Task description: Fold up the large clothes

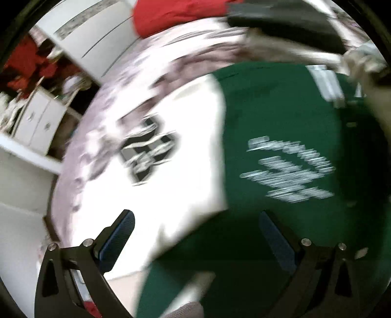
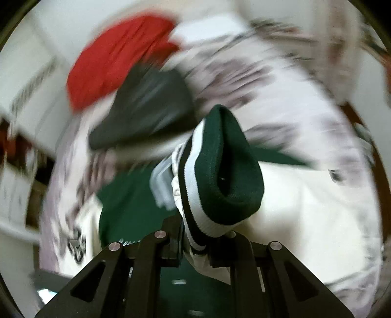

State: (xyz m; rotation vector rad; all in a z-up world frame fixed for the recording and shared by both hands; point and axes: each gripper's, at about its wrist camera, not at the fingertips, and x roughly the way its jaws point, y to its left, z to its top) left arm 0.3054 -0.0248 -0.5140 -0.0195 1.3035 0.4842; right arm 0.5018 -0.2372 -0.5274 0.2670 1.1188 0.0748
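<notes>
left wrist view: the left gripper (image 1: 195, 220) is seen from behind with its two blue-padded fingers (image 1: 117, 239) spread wide apart and nothing held between them. beneath it a green and white jacket (image 1: 281, 117) is spread over a pale patterned bedcover (image 1: 102, 137); the green panel carries blurred white lettering (image 1: 288, 168), and the white panel carries a black and white emblem (image 1: 149, 151). a red garment (image 1: 171, 14) and a dark grey garment (image 1: 281, 22) are seen at the far edge of the bedcover, touching each other. white cabinets (image 1: 36, 122) are visible at the left. the picture is heavily smeared

right wrist view: the right gripper (image 2: 195, 244) is shown with its jaws nearly closed, clamped on the striped cuff (image 2: 220, 171) of the jacket. the cuff, ribbed green with white and dark stripes, is raised up in front of the camera, above the rest of the jacket (image 2: 127, 200), which is laid on the bedcover (image 2: 293, 102). the emblem (image 2: 77, 242) is seen at the lower left. the red garment (image 2: 117, 61) and the dark grey garment (image 2: 146, 107) are seen beyond the cuff, the grey one overlapping the red
</notes>
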